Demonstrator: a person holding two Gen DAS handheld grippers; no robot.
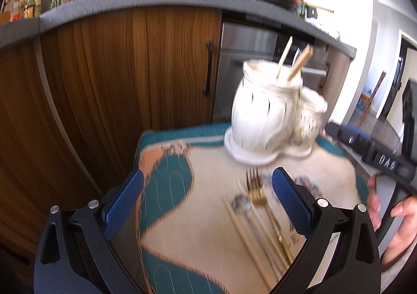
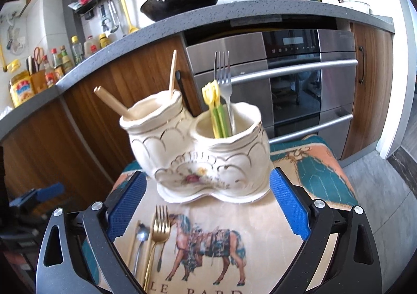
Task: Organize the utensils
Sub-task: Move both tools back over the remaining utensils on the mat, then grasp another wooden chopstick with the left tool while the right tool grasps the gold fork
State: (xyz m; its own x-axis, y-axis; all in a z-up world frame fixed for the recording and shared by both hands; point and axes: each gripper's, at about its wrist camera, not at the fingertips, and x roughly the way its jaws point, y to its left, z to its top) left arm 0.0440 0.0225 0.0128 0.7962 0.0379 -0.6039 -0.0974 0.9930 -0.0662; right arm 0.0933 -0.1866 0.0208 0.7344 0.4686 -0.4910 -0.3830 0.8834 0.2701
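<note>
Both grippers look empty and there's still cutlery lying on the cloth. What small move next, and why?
Probably lower the open left gripper onto the gold fork and close. The fork already lies between its fingers, beside loose chopsticks on the cloth, and the ceramic holder still has room. The right gripper is open too.

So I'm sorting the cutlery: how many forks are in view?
2: a silver fork upright in the holder's right cup, a gold fork flat on the cloth. Others may be hidden.
</note>
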